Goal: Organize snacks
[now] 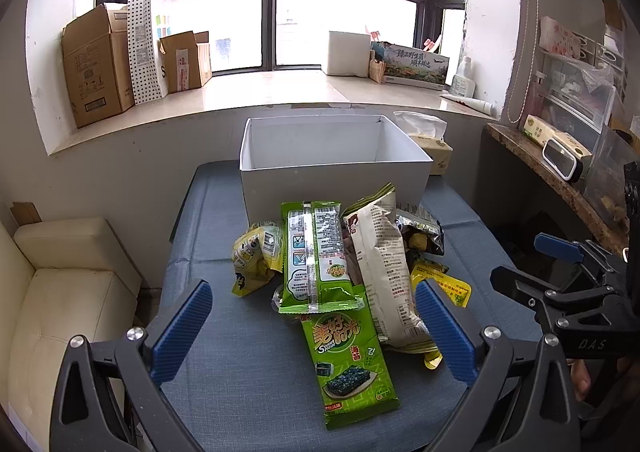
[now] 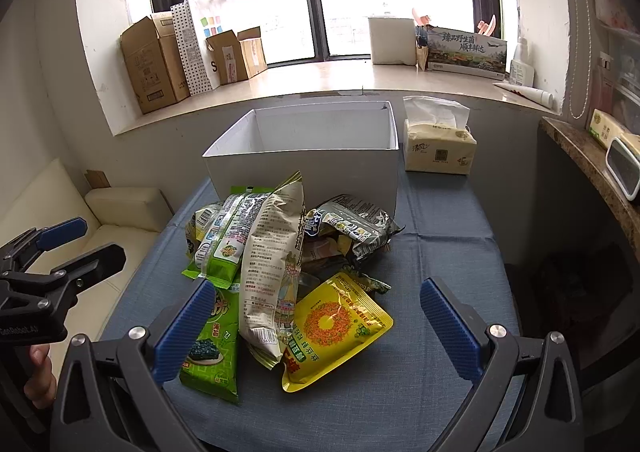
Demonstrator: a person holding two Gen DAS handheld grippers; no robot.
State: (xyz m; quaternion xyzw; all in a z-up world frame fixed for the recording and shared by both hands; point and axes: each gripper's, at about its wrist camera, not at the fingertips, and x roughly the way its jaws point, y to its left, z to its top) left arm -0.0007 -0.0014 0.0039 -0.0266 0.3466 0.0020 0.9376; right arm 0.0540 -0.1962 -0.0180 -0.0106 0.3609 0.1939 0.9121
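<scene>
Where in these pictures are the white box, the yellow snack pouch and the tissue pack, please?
white box (image 2: 304, 172): right wrist view, on its front wall.
yellow snack pouch (image 2: 340, 324): right wrist view, on the printed front.
tissue pack (image 2: 440, 150): right wrist view, on its front face.

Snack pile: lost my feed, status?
Left gripper, right gripper open, empty. Snack pile untouched before empty white box. Path clear.

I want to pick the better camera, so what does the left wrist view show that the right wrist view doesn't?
Only the left wrist view shows the right gripper at its right edge, and the front of the green seaweed pack unobstructed.

Only the right wrist view shows the left gripper, the yellow pouch almost whole, and the whole tissue pack.

Both show the white box, with no snacks visible inside, behind the snack pile on the blue cloth.
</scene>
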